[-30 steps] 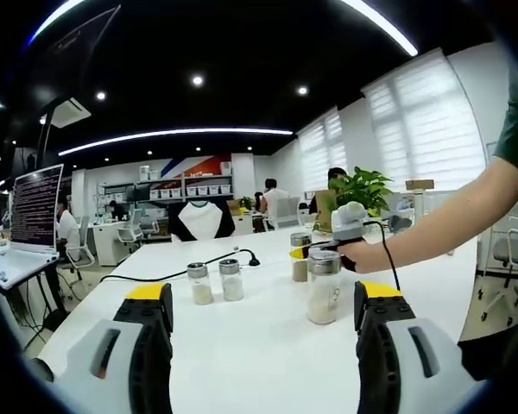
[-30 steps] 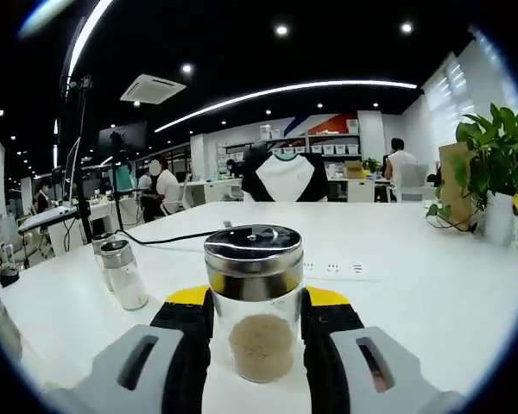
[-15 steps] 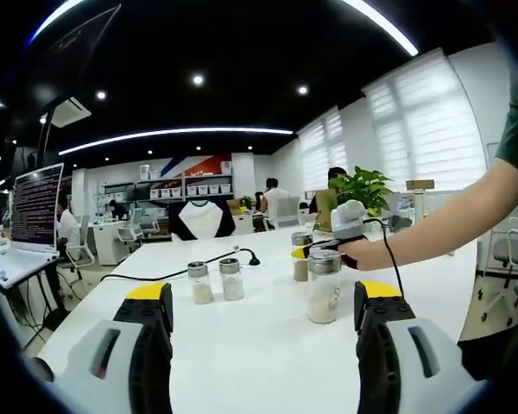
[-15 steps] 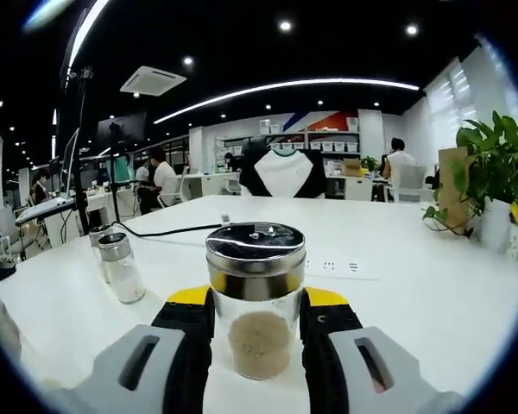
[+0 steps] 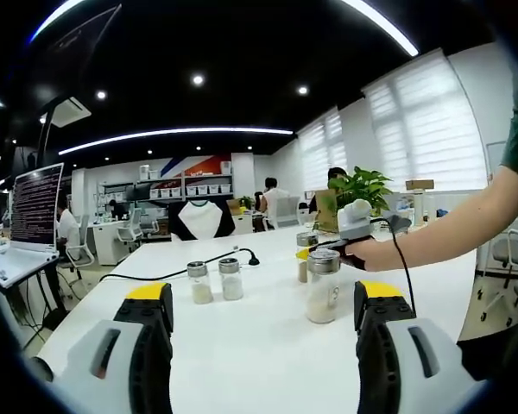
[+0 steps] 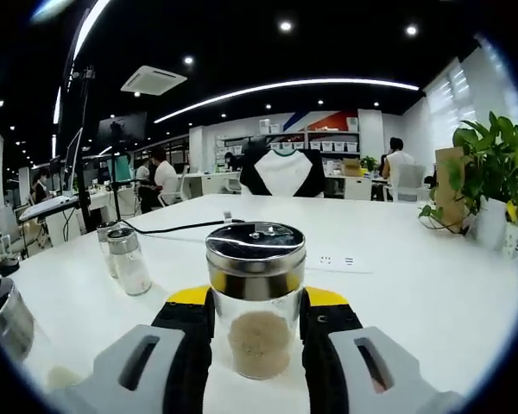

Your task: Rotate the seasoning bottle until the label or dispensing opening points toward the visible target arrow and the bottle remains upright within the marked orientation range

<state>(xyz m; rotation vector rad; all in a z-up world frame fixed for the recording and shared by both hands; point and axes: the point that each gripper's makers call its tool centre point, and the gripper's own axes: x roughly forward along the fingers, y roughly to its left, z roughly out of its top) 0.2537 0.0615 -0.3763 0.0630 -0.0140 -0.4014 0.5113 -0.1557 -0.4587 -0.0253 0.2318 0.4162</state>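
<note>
Right gripper (image 6: pixel 257 332): its two jaws are clamped on the seasoning bottle (image 6: pixel 255 302), one yellow-tipped jaw on each side of the glass body.
Seasoning bottle: upright on the white table (image 6: pixel 414 285), metal lid on top, pale powder in the lower half.
Change: the two small shakers (image 6: pixel 125 260) on the left and the plant (image 6: pixel 492 172) on the right sit a little differently in the right gripper view than a second ago, so gripper and bottle seem to be turning together.
Meaning for the task: the rotation looks under way; no label or target arrow can be made out, so alignment cannot be judged.
Left gripper (image 5: pixel 263 332): jaws wide apart, holding nothing, low over the table and well short of the bottle.
</note>
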